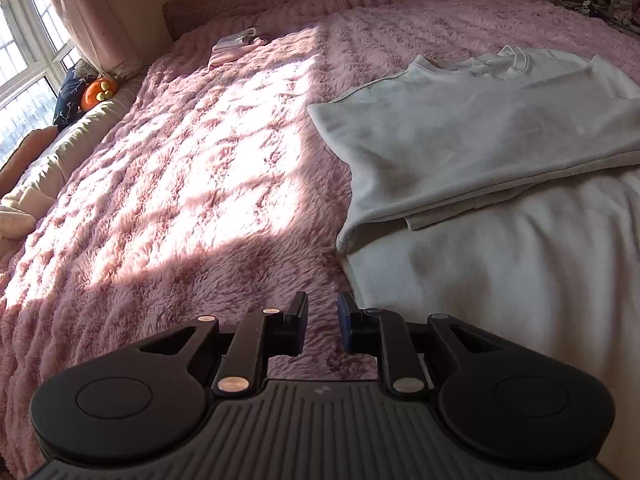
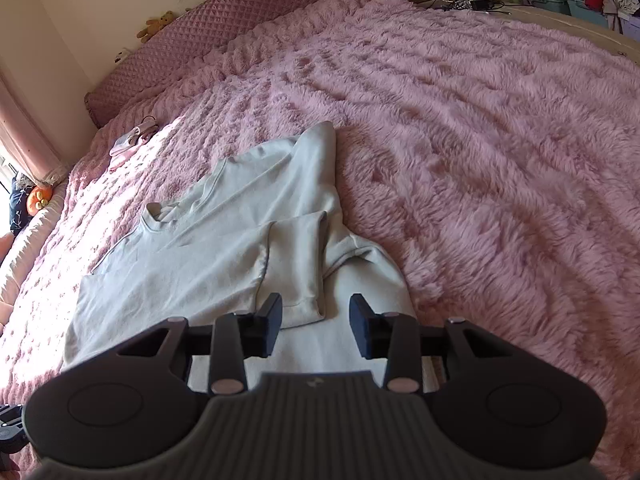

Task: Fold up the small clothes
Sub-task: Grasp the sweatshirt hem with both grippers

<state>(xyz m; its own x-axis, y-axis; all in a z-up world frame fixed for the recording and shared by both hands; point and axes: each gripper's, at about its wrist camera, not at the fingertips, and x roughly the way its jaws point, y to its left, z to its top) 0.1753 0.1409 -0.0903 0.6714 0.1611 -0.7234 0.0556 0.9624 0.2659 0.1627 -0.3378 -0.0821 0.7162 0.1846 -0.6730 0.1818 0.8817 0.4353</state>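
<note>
White sweatshirt (image 2: 224, 264), one; pink blanket (image 2: 480, 140), one.

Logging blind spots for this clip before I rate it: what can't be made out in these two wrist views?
- Sweatshirt hem: left wrist view, cut off by the right edge; right wrist view, hidden behind the right gripper.
- Small pink item far up the pink blanket: too small to identify in either view.
- Clutter beyond the bed: right wrist view, tiny and fisheye-warped.
- Left gripper: open over the blanket; how high it is above the blanket cannot be told.
</note>
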